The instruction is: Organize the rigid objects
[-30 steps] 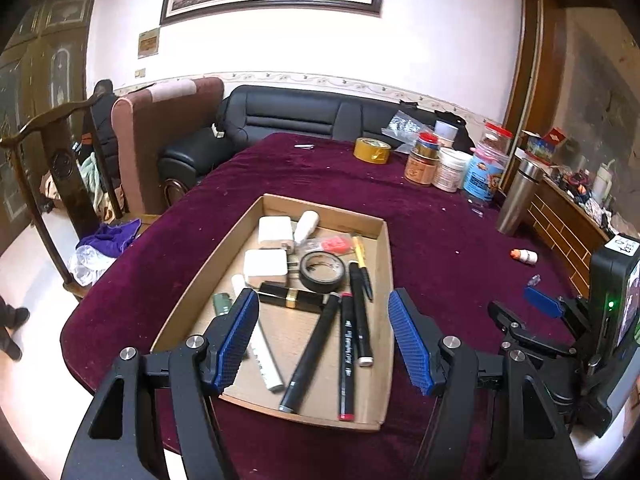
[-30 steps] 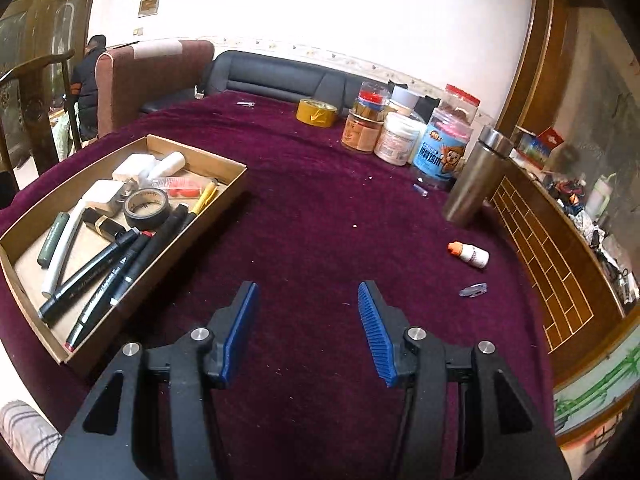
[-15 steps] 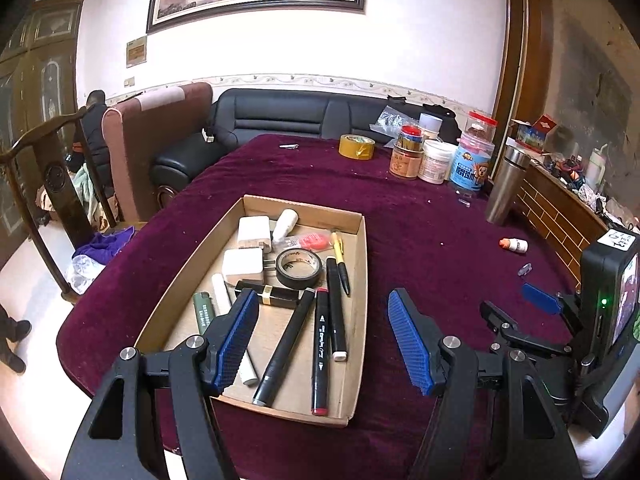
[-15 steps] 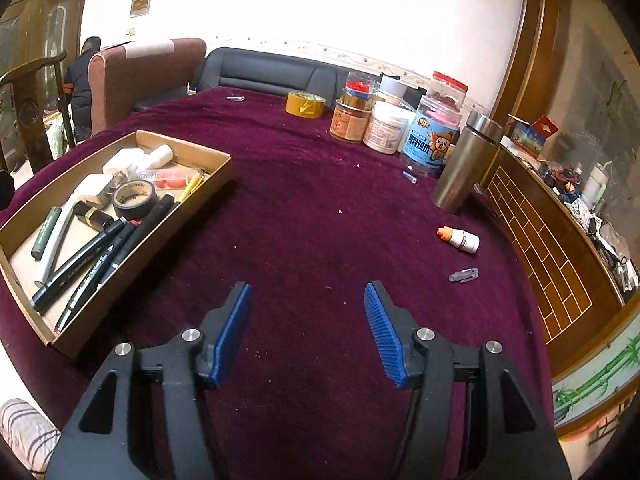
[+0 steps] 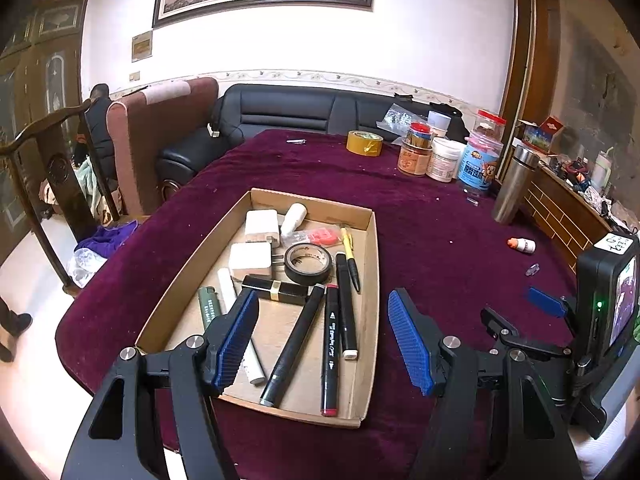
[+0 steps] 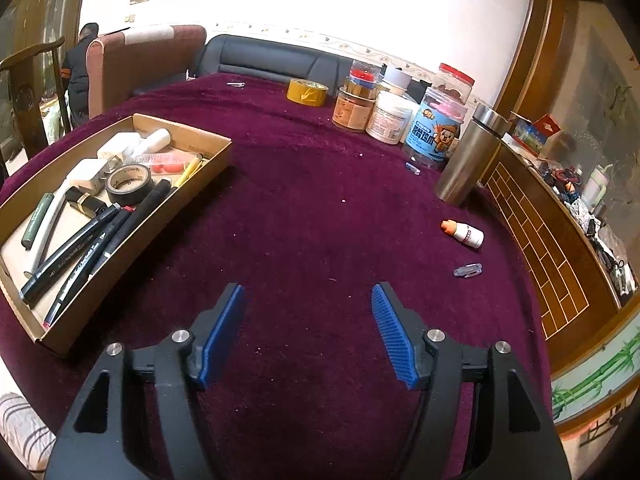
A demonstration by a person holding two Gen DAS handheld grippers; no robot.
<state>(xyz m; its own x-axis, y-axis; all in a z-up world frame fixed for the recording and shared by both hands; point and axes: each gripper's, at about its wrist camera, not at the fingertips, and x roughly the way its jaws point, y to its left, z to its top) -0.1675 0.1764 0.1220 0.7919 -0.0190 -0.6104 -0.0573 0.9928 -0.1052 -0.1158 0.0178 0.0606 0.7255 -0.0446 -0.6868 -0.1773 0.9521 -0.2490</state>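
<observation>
Your right gripper (image 6: pixel 306 330) has just been spreading its jaws, which now stand wider than a second ago with only bare cloth between the blue pads, while the cardboard tray (image 5: pixel 370 288) has slid leftward in your left camera's view across that second. You hold the left gripper (image 5: pixel 322 342) moderately wide and empty above the tray's near end, its left pad (image 5: pixel 236 338) covering part of the white stick (image 5: pixel 240 320) and the edge of the green lighter (image 5: pixel 209 307). The shallow brown tray sits on the maroon tablecloth (image 6: pixel 320 200), toward its left side, its long axis running away from you toward the black sofa (image 5: pixel 288 110). Inside lie two white chargers (image 5: pixel 260 226), a black tape roll (image 5: pixel 308 263), a white tube (image 5: pixel 293 218), a red packet (image 5: pixel 320 237), a yellow pen (image 5: pixel 349 258), a black-and-gold case (image 5: pixel 276 290) set crosswise, and three black markers (image 5: pixel 340 320) pointing roughly lengthwise, the leftmost slanted. Printing on the markers is too small to read. Well apart on the right of the cloth lie a small orange-capped bottle (image 6: pixel 464 233) on its side, cap pointing left, and what may be a clear plastic clip (image 6: pixel 467 270), hard to make out. Beyond stand a steel flask (image 6: pixel 468 156), several jars (image 6: pixel 434 132) and a yellow tape roll (image 6: pixel 307 92). Your right gripper's body is cut off at the left camera's edge.
</observation>
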